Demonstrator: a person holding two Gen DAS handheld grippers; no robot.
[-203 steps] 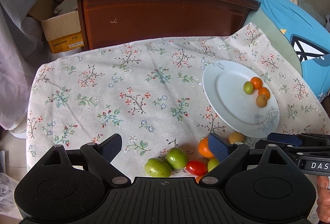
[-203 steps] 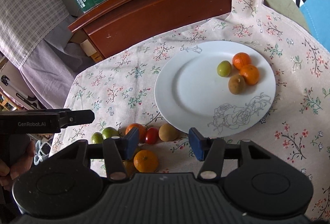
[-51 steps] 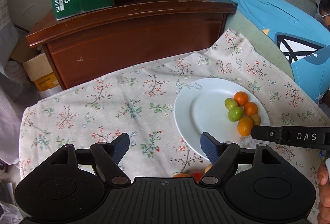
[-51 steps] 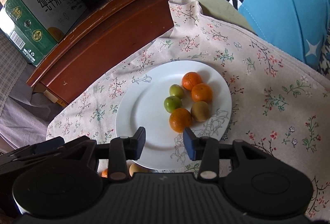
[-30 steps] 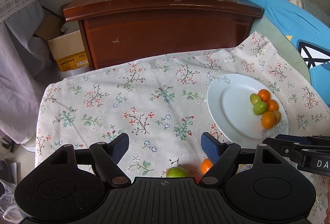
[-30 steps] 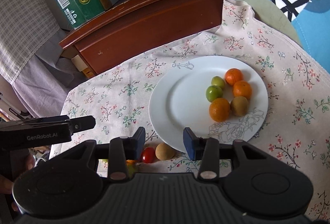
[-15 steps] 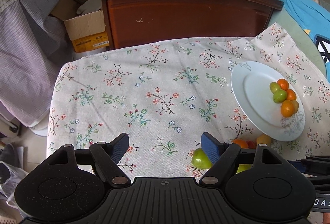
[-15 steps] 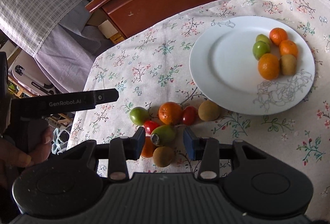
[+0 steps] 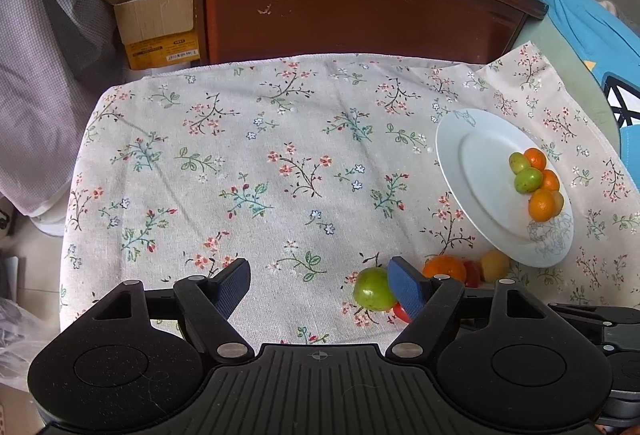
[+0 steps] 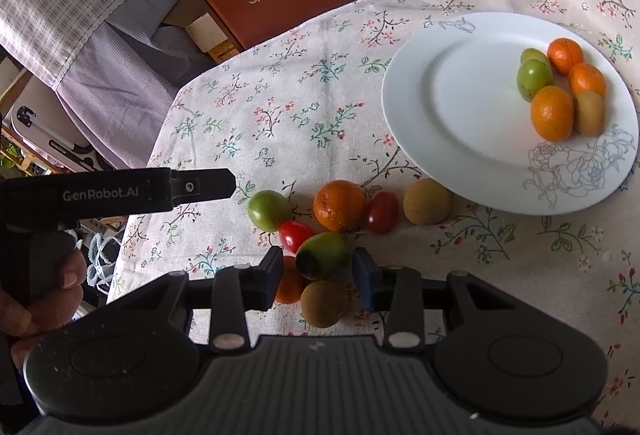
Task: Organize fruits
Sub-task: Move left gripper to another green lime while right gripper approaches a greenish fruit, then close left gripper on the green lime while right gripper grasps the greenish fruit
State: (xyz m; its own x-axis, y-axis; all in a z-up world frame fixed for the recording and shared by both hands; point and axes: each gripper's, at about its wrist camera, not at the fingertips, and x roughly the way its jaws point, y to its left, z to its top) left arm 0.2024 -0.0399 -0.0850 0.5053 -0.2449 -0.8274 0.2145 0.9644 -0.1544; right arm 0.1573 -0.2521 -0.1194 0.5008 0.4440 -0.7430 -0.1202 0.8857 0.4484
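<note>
A white plate [image 10: 460, 103] on the floral cloth holds several small fruits: oranges, green ones and a brown one [image 10: 551, 112]. It also shows at the right of the left wrist view [image 9: 480, 179]. Loose fruits lie in front of it: a green fruit [image 10: 268, 210], an orange [image 10: 339, 205], red tomatoes [image 10: 382, 211] and brown fruits [image 10: 427, 201]. My right gripper [image 10: 316, 275] is open, its jaws either side of a green-red fruit [image 10: 323, 255]. My left gripper [image 9: 320, 281] is open and empty, its right finger beside the green fruit [image 9: 373, 289].
A dark wooden cabinet [image 9: 360, 3] stands behind the table, with a cardboard box [image 9: 156, 31] on the floor to its left. Blue fabric [image 9: 580, 11] lies at the back right. The left gripper's body [image 10: 116, 191] reaches in from the left of the right wrist view.
Both grippers have come down and back from the plate toward the loose fruits. The right gripper's open jaws now straddle the green-red fruit. The plate gained a green fruit and an orange earlier.
</note>
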